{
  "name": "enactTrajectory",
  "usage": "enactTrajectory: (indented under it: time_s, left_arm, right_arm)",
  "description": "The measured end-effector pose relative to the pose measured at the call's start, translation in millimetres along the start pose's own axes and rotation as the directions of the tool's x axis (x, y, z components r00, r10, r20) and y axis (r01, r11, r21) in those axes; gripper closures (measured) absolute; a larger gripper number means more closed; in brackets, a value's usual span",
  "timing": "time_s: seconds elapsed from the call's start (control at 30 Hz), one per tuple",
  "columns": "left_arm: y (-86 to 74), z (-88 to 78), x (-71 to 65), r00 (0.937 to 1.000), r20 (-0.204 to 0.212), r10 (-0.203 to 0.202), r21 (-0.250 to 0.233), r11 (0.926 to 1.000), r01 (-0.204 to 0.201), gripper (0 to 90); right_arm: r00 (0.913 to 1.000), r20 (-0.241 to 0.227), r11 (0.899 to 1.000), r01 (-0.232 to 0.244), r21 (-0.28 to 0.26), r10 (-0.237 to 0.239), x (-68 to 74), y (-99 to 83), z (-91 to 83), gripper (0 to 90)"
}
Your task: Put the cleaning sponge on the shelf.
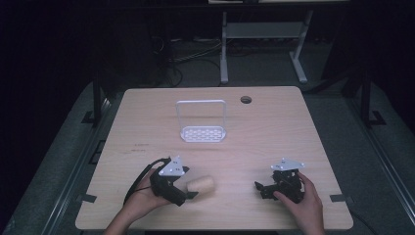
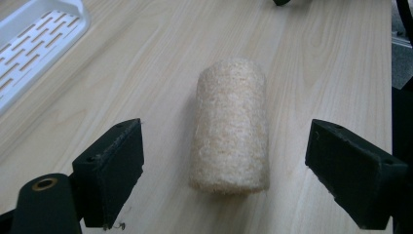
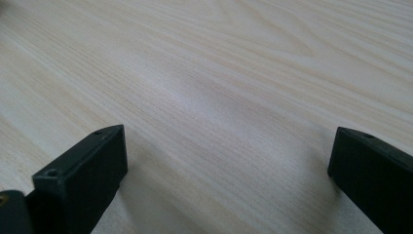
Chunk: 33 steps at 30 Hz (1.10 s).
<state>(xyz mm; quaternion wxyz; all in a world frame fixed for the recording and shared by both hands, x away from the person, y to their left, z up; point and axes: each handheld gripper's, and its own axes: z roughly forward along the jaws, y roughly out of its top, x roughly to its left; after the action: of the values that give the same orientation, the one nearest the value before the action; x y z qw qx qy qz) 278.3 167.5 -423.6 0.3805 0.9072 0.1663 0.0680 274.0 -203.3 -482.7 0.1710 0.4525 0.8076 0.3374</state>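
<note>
Pale worktop (image 1: 254, 132) bore one loofah (image 2: 230, 127), probably light, springy, best pinched mid-length; left hand-held gripper (image 2: 224, 180) gaped around it, right hand-held gripper (image 3: 229, 170) gaped empty.

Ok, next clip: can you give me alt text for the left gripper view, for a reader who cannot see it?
A beige, rough-textured loofah cylinder lies on its side on the pale wooden table, between the wide-open black jaws of the left gripper, touching neither jaw. A white slotted plastic rack sits at the upper left corner.
</note>
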Motion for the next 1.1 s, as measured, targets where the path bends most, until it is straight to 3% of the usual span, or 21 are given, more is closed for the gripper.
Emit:
enactTrajectory:
  time_s: [0.7,0.97,1.1]
  left_arm:
    - [16.3,27.3,-1.0,0.9987,0.047,0.021,0.037,0.9990,-0.023,13.7]
    - [17.4,37.4,-0.9,0.9972,0.050,0.056,0.088,0.9943,-0.061,13.7]
    - [16.6,43.3,-2.4,0.9974,0.055,0.046,0.094,0.9943,-0.051,13.6]
  right_arm:
    - [1.0000,0.001,1.000,0.000,0.000,0.000,0.0,0.0,0.0,0.5]
    - [1.0000,0.000,1.000,-0.001,0.000,0.001,0.1,0.0,0.0,0.5]
    - [1.0000,0.001,1.000,-0.001,0.001,0.001,0.1,0.0,-0.1,0.5]
